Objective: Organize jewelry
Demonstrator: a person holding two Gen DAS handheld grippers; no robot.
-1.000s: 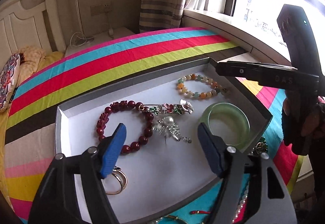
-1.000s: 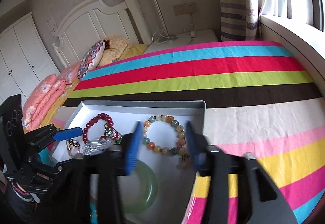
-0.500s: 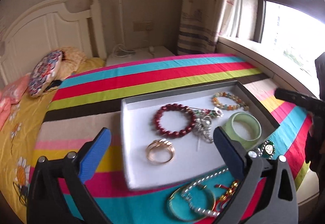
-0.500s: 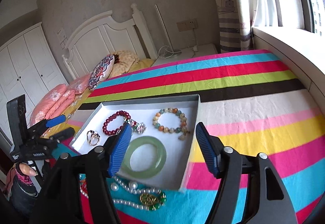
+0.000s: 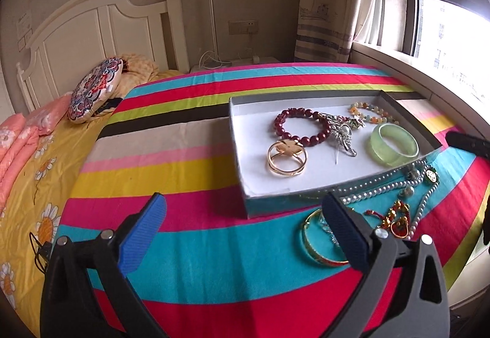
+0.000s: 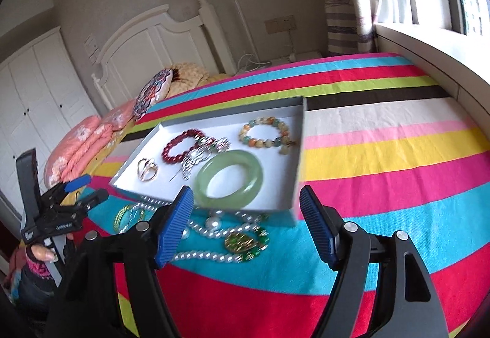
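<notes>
A shallow white box (image 5: 242, 148) sat on the striped bedspread (image 5: 190, 160), with its long side running from the headboard side toward the window side. Inside it lay a dark red bead bracelet (image 5: 301, 126), a gold ring (image 5: 287, 157), a silver brooch (image 5: 344, 135) with its pin pointing toward the near wall, a green jade bangle (image 5: 393, 144) lying flat, and a pastel bead bracelet (image 5: 372, 112) in the far corner. The red bracelet touched the brooch and the gold ring. Just outside the near wall, on the blue stripe, lay a pearl necklace (image 5: 379, 187), a gold and green bangle (image 5: 318, 241) and a red and gold charm (image 5: 398, 221). The left gripper (image 5: 245, 230) was spread wide with nothing in it, above the bedspread near the box's near corner. The right gripper (image 6: 248, 227) was also spread wide and held nothing, above the pearls and the box's near wall. The stripes left of the box had lots of open room.
</notes>
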